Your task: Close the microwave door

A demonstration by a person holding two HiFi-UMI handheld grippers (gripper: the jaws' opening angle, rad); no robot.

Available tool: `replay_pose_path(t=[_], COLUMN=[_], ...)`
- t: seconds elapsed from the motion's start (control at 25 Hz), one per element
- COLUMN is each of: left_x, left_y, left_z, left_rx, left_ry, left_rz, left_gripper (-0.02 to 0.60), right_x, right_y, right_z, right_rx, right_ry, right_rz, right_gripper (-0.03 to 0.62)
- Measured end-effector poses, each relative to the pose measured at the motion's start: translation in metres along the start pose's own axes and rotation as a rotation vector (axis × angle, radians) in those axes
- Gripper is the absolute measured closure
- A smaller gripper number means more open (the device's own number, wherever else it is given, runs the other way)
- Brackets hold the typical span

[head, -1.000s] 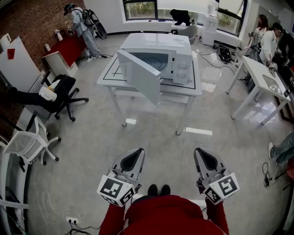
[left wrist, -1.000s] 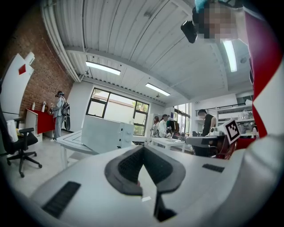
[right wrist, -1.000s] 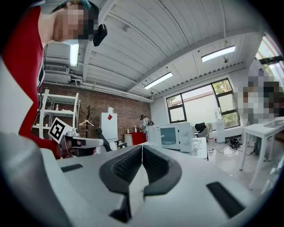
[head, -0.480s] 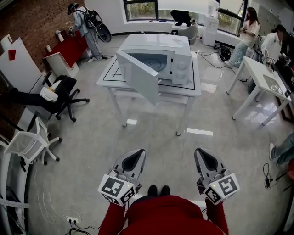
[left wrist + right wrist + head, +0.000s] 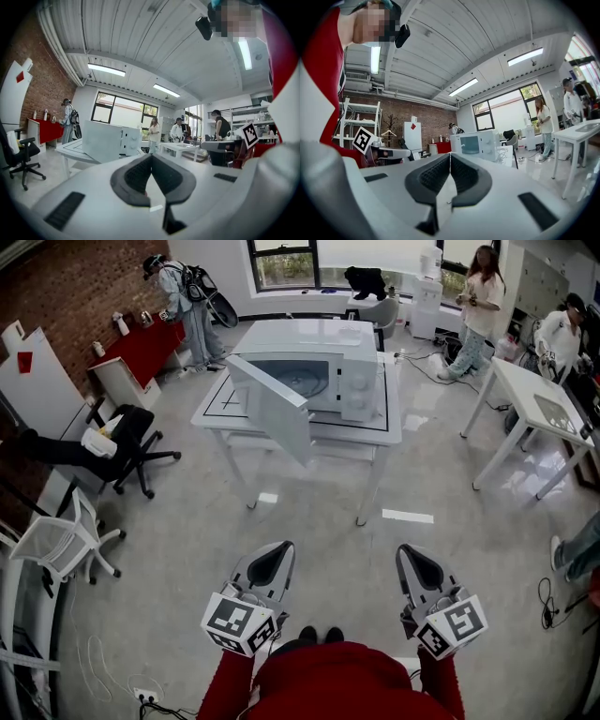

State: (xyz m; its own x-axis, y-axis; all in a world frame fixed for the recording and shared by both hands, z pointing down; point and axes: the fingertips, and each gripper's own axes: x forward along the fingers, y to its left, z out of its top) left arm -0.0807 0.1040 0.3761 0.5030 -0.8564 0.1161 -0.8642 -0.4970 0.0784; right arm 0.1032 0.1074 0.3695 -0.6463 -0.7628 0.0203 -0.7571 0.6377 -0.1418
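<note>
A white microwave (image 5: pixel 323 357) stands on a white table (image 5: pixel 375 435) well ahead of me, its door (image 5: pixel 273 406) swung wide open toward the front left. In the left gripper view the microwave (image 5: pixel 108 140) shows small with the door's outer face toward me; in the right gripper view the microwave (image 5: pixel 474 143) shows small too. My left gripper (image 5: pixel 274 554) and right gripper (image 5: pixel 412 554) are held low near my body, far from the table. Both are shut with nothing between the pads.
An office chair (image 5: pixel 127 442) and a white mesh chair (image 5: pixel 56 540) stand at the left. A second white table (image 5: pixel 530 413) is at the right. Several people stand at the back and right. Grey floor lies between me and the microwave table.
The microwave and its table sit slightly lower and further left in the head view than before. A person at the back right has walked further left. Both grippers stay shut.
</note>
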Motion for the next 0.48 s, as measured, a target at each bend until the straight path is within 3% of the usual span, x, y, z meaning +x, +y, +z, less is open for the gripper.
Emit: replay_pose_path(t=[0.48], left_x=[0.018], left_y=[0.003], left_z=[0.012], left_rx=[0.049], left_ry=[0.007], left_rz=[0.088], left_gripper=[0.569], right_x=[-0.004], right_y=[-0.023], right_z=[0.001], right_rx=[0.012], right_ry=[-0.017], right_rz=[0.031], right_gripper=[0.579])
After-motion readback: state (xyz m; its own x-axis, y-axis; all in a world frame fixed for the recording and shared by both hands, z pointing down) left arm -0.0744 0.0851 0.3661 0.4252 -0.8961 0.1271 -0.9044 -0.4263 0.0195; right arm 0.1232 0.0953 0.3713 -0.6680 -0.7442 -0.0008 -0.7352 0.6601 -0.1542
